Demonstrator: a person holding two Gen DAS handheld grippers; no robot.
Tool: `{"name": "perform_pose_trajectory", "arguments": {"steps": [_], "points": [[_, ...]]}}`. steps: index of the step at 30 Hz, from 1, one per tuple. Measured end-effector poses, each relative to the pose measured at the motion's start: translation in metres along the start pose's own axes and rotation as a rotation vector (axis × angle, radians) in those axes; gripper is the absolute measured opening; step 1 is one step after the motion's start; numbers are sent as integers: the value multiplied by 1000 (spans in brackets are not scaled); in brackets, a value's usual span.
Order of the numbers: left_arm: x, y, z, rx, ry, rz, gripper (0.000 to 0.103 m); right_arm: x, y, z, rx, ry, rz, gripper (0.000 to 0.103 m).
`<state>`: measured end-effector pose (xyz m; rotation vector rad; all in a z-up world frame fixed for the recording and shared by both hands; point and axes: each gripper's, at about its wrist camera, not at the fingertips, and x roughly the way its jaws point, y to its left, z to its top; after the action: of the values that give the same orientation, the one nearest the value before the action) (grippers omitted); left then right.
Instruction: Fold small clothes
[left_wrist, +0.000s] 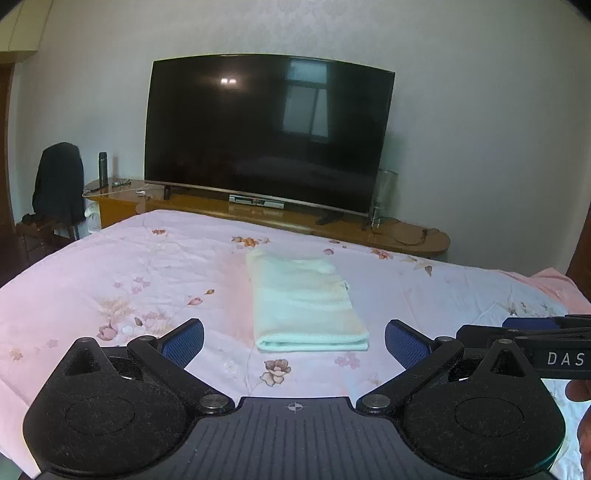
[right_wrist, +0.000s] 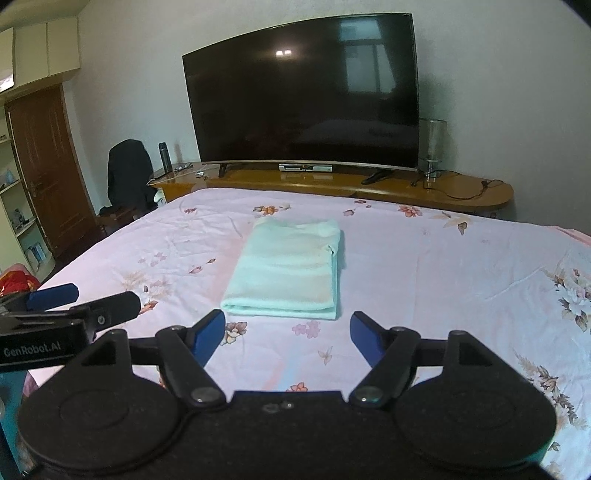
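Currently, status by item, big to small:
Bed: wide bed under a pink floral quilt (right_wrist: 424, 266), carries the cloth; soft and wrinkled in spots.
TV: large black curved-screen television (left_wrist: 266, 136) on a long wooden desk (right_wrist: 461, 192) past the foot of the bed, well apart from the work.
Cloth: pale mint-green folded cloth (right_wrist: 288, 269), flat rectangle mid-bed, several layers stacked, rounded fold edge toward the cameras, right side shows loose layer ends.
Left tool (left_wrist: 294, 341): blue pads apart, empty, near the cloth's front edge, not touching.
Right tool (right_wrist: 288, 332): pads apart, empty, same standoff.
Progress: looks folded, likely near done.
Risk: a pinch on the top layer only would peel the stack open; a low approach could snag the quilt and drag the cloth askew.
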<state>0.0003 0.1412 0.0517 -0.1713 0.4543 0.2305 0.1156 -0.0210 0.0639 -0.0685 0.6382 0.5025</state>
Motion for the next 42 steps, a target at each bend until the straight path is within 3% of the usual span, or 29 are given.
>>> {"name": "perform_pose_trajectory", "arguments": {"steps": [42], "points": [[-5,-2,8,27,-18,-1,103,-7,-2,6,12,-14,20,76]]}}
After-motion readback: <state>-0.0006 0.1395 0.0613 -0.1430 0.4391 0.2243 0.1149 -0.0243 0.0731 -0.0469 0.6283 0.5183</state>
